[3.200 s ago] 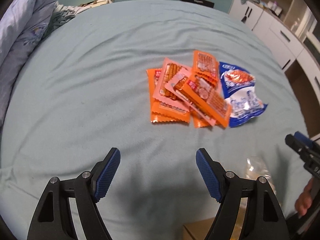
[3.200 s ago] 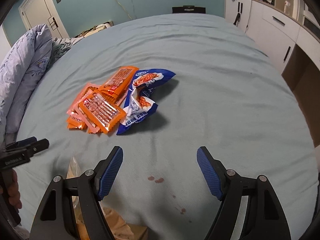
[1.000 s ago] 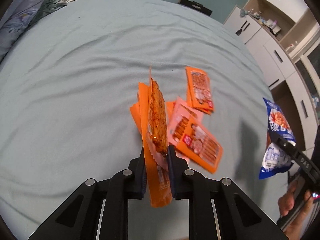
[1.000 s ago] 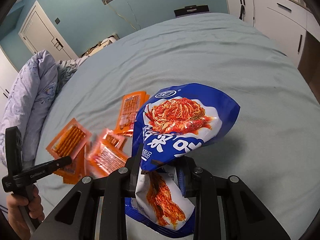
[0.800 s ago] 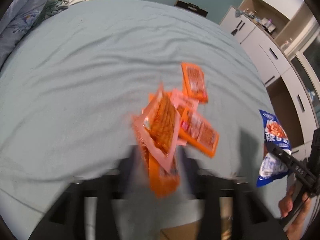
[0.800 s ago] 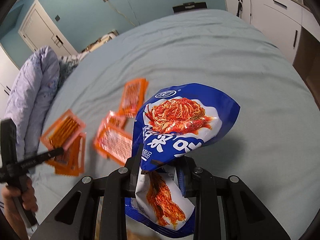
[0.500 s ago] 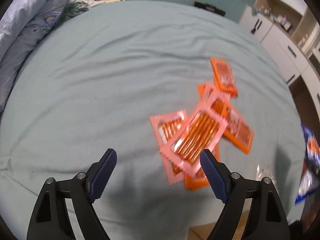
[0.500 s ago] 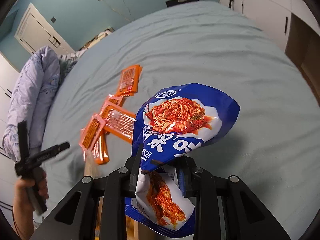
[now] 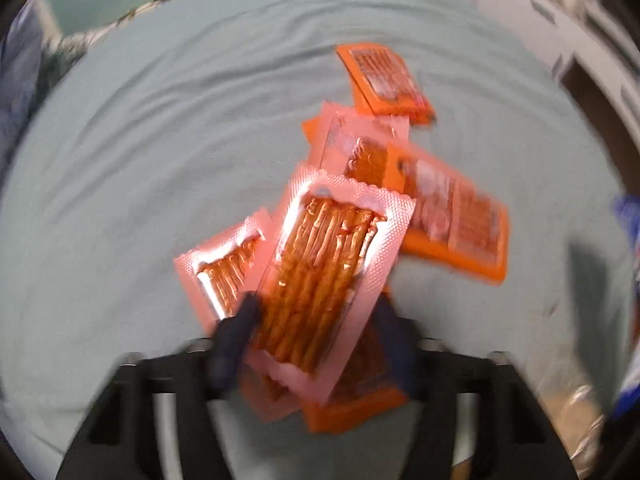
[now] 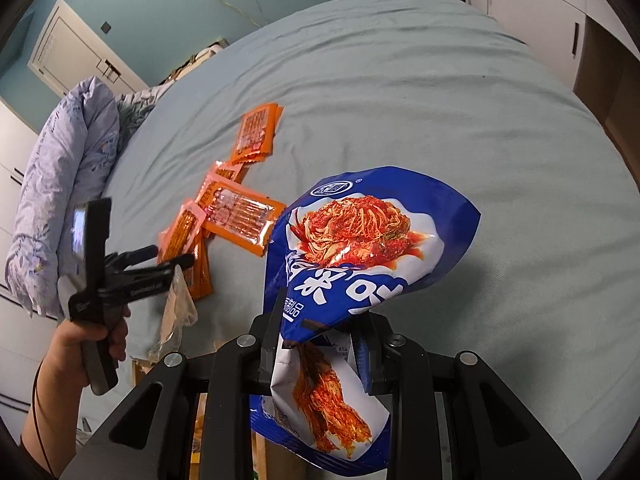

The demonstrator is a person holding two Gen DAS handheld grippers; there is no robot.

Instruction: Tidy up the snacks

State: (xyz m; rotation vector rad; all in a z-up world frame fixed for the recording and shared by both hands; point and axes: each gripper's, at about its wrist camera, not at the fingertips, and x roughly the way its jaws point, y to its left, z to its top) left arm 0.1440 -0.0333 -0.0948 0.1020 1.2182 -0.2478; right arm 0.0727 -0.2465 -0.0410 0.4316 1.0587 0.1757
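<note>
The right gripper pinches a blue crinkly kimchi bag by its fold; it may slip. The left gripper's fingers are closing around a pink stick-snack sachet atop overlapping orange packets on the bed, risking a double grab.

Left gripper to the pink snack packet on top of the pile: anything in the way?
Nothing visible. The pink snack packet tops the pile on the bed, its near end already between the jaws of the left gripper, which are closing; the blur hides whether the pads touch it.
</note>
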